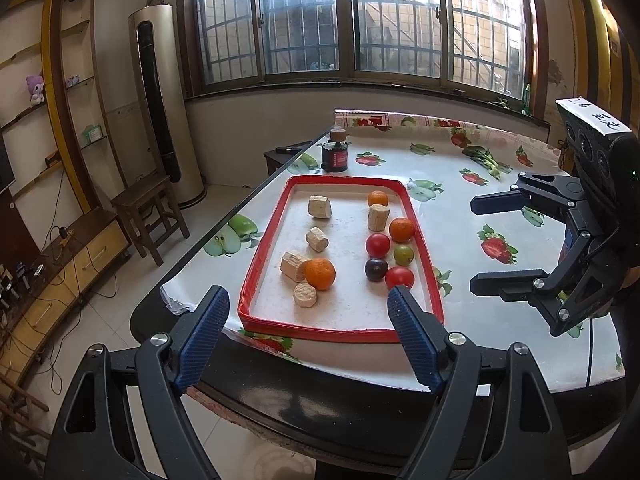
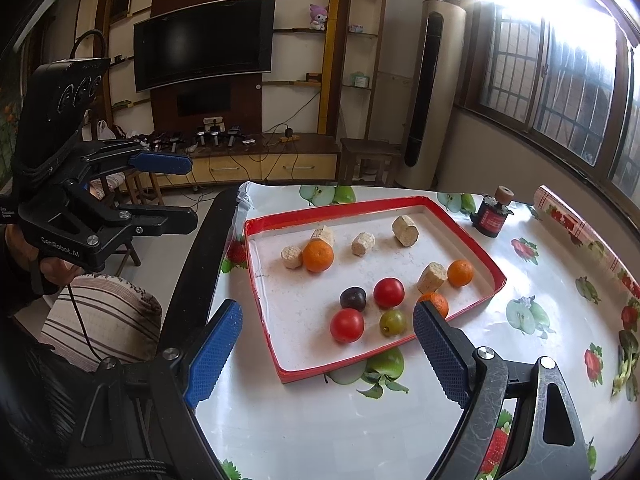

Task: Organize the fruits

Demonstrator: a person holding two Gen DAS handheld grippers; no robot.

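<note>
Left wrist view. Left claw (image 1: 308,300) spread wide, nothing between the pads, hanging off the near edge of the counter (image 1: 520,208) and aimed at the red-rimmed tray (image 1: 340,328). Fruit sits mostly in a cluster toward 3 o'clock of the tray: two red fruits (image 1: 377,245), a dark plum (image 1: 376,269), a green fruit (image 1: 403,254), and two oranges (image 1: 401,229) toward 1 o'clock. One large orange (image 1: 320,273) lies apart at 8 o'clock, touching the pale cut blocks (image 1: 295,265). Judged: this stray is the likely piece to sort. Right claw (image 1: 476,242) at 3 o'clock of the picture, also wide, empty, over bare cloth beside the tray. A small dark jar (image 1: 335,154) stands just beyond the tray's far rim.

Right wrist view. Right claw (image 2: 326,330) gapes wide and empty; the tray's near rim and the red, green and plum fruits lie framed between its fingers (image 2: 216,352). Stray orange (image 2: 317,256) at 11 o'clock of the tray among blocks. Left claw (image 2: 176,188) at 9 o'clock of the picture, wide, held clear of the counter.

Judged: both claws poised wide for a first pick; nothing yet grasped.
</note>
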